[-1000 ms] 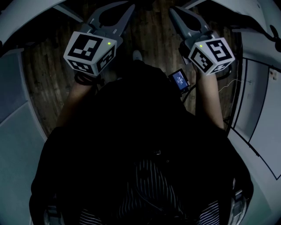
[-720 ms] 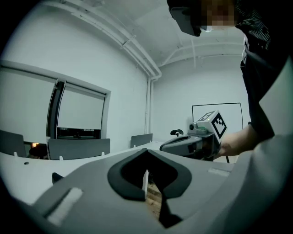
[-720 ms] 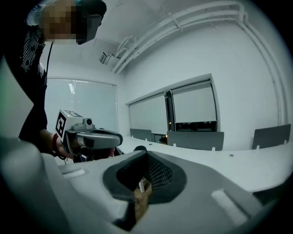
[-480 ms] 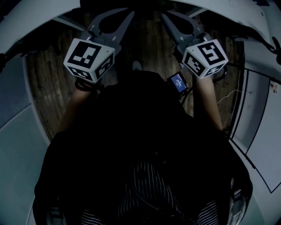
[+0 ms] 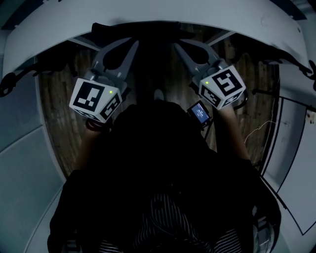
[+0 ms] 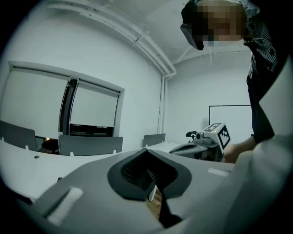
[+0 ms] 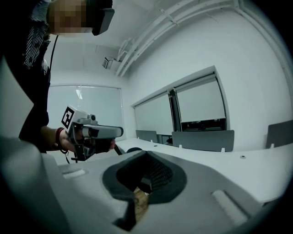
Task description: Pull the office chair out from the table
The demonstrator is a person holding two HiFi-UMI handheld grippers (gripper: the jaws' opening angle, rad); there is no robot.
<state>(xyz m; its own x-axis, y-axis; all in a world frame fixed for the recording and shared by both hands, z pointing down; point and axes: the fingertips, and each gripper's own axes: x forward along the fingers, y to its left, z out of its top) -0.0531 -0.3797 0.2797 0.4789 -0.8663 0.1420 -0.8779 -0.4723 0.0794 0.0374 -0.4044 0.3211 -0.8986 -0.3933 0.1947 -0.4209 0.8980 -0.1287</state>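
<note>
In the head view both grippers are held out in front of me toward the curved white table [image 5: 148, 12]. A dark shape, likely the office chair's back [image 5: 148, 29], shows just under the table's edge. My left gripper [image 5: 134, 44] and right gripper [image 5: 177, 46] point at it side by side, both shut with nothing between the jaws; whether they touch it I cannot tell. The left gripper view shows its shut jaws [image 6: 149, 171] over the table top. In the right gripper view the jaws [image 7: 144, 177] are shut too, and the left gripper [image 7: 94, 132] shows beside a dark rounded top [image 7: 132, 150].
The wooden floor [image 5: 54, 108] lies between white table sections at left [image 5: 19, 148] and right [image 5: 296, 148]. A small blue-screened device [image 5: 201, 112] hangs at my waist. Grey panels [image 6: 89, 145] stand along the far table, below blinded windows [image 7: 201, 103].
Both grippers have moved forward toward the table, whose edge and the dark shape under it have come into the head view. Both have stayed shut.
</note>
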